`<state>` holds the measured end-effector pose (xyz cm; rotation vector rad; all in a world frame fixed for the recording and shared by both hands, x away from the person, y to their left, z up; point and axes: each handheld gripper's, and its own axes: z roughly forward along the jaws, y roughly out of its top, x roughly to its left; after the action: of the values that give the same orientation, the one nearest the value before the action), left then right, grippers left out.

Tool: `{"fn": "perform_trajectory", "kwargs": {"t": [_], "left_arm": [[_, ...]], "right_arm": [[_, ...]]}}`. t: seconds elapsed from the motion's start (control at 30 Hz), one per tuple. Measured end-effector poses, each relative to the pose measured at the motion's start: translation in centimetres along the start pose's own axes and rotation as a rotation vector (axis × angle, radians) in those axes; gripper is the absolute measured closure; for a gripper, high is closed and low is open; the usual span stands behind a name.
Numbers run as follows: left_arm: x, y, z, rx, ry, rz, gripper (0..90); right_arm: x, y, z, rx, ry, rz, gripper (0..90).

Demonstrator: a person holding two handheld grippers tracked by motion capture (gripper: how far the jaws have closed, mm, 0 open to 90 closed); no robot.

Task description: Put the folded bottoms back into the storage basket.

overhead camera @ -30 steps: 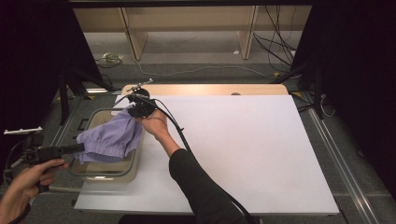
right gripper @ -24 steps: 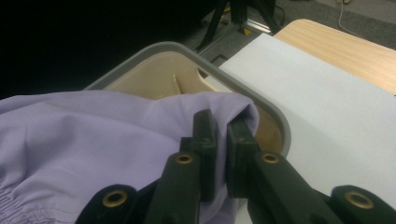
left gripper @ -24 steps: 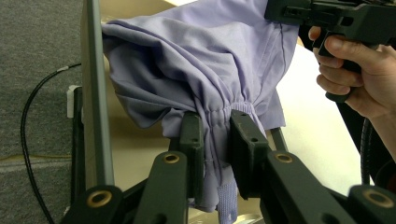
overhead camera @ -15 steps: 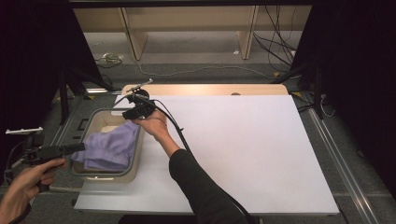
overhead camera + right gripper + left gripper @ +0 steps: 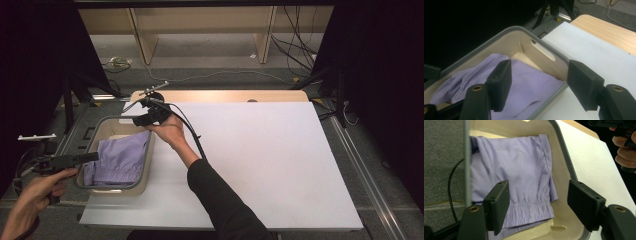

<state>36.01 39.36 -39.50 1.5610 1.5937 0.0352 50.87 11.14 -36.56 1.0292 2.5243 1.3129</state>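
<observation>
One garment, lilac shorts [image 5: 118, 162], folded flat in the beige bin [image 5: 146, 165] at the table's left edge; elastic waistband at the near end, toward the person, so the long axis runs near-to-far along the bin; cloth fully inside the rim, nothing draped over it.

Two tools, both with jaws apart and nothing between the pads, both having just been opening; shorts lie below and beyond each, untouched.

Left gripper [image 5: 90, 157]: at the bin's near-left side, pointing across it; in the left gripper view the left gripper [image 5: 537, 202] frames the gathered waistband, its pads above the cloth.

Right gripper [image 5: 145, 120]: over the bin's far-right corner, just beside the white table sheet [image 5: 260, 165]; in the right gripper view the right gripper [image 5: 539, 83] looks down over the rim onto the far end of the fabric.

Judgement: drop looks complete; either hand is near enough to reach the cloth again, the left nearer the waistband, the right nearer the far edge; withdrawal calls for lifting clear of the rim.
</observation>
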Motion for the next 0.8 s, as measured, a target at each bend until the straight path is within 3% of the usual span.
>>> {"fn": "perform_trajectory", "kwargs": {"t": [0.3,0.8], "left_arm": [[-1.6,-0.2,1.3,0.006,-0.006,0.054,28.5],[-4.4,-0.5,2.7,-0.014,-0.049,0.147,23.6]], "right_arm": [[-0.5,-0.8,-1.5,-0.013,0.000,-0.020,33.0],[-1.9,-2.6,-4.5,-0.067,-0.008,-0.006,30.8]]}}
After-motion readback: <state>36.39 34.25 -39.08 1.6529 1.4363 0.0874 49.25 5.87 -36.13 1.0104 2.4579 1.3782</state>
